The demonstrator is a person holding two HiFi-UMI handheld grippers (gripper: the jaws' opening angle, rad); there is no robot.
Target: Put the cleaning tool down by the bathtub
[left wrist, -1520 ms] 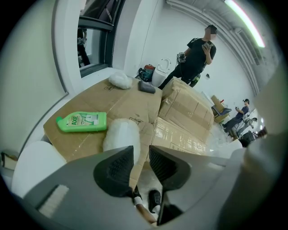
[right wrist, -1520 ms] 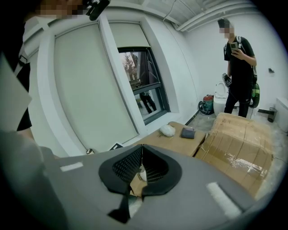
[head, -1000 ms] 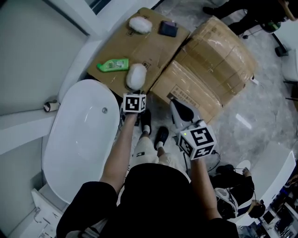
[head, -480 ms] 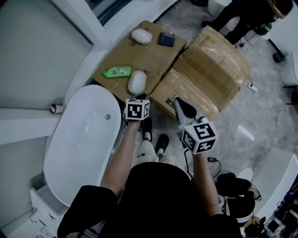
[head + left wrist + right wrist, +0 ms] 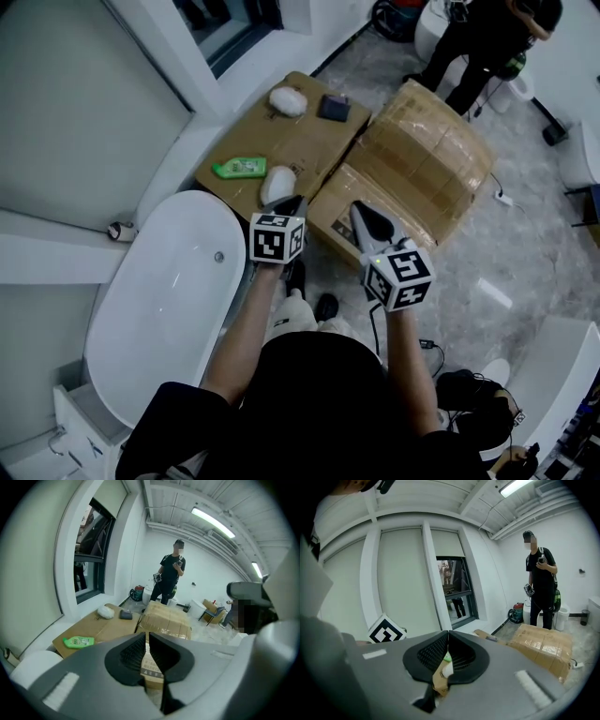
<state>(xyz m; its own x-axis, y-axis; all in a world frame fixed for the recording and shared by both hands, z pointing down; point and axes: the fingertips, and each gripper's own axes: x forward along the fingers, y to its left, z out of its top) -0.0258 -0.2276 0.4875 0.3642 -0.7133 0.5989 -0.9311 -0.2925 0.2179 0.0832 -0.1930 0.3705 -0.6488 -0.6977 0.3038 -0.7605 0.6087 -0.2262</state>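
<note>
The white fluffy cleaning tool (image 5: 278,184) lies on a low flat cardboard box (image 5: 314,141), at the corner that is nearest to the rounded end of the white bathtub (image 5: 141,328). It is near the tub but does not touch it. In the head view the tips of the left tongs (image 5: 296,200) appear just beside the tool, at its right, and they hold nothing. Their jaws have just been closing. In the left gripper view they stand nearly together, with only a thin slit at the tips, and through the slit one sees only cardboard further behind. The right tongs (image 5: 357,207) are over the edge of the big taped cardboard box (image 5: 427,155). Their tips are pressed together and pinch nothing.

On the same flat box a green bottle (image 5: 240,168) lies on its side, left of the tool. Further away a second white fluffy pad (image 5: 288,100) lies near a dark pouch (image 5: 334,107). A person in dark clothes (image 5: 478,42) stands beyond the taped box, well apart from both tongs.
</note>
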